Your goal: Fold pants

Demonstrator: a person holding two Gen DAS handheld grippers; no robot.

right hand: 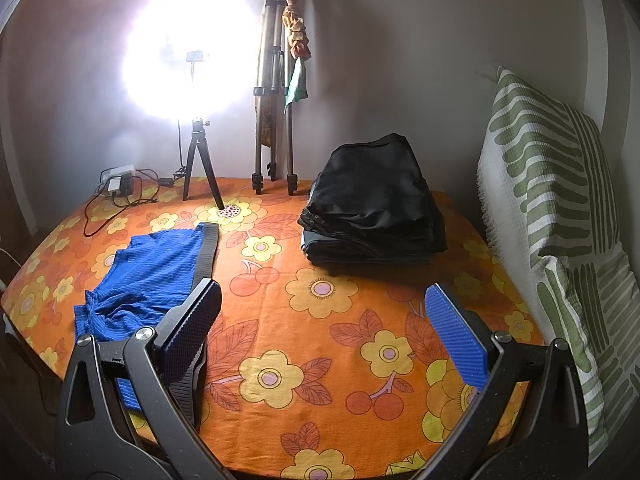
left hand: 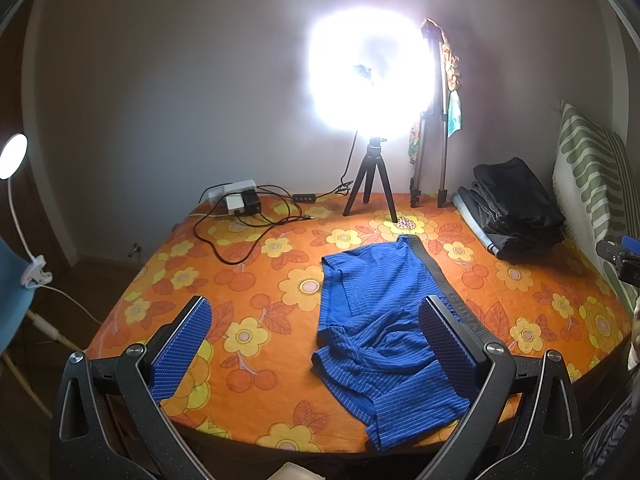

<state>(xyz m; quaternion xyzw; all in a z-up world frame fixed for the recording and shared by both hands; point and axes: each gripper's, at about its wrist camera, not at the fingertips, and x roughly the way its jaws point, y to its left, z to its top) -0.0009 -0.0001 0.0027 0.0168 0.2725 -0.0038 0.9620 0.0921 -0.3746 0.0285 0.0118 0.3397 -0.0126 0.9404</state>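
Left gripper (left hand: pixel 316 344): jaws spread wide, empty.
Right gripper (right hand: pixel 324 328): spread wide too, empty.
Blue shorts (left hand: pixel 376 320): one, crumpled, between the left fingers, beside right gripper's left finger.
Folded pile (right hand: pixel 376 208): one, ahead.

You have only one piece of lettering to look at: pale capital letters run along the dark waistband (left hand: pixel 460 306) of the blue shorts (left hand: pixel 372 300), at about 4 o'clock in the left wrist view, just beside one of your left gripper's fingers (left hand: pixel 448 336). They are too distorted to read. You can read no other text, number or sign in either view.
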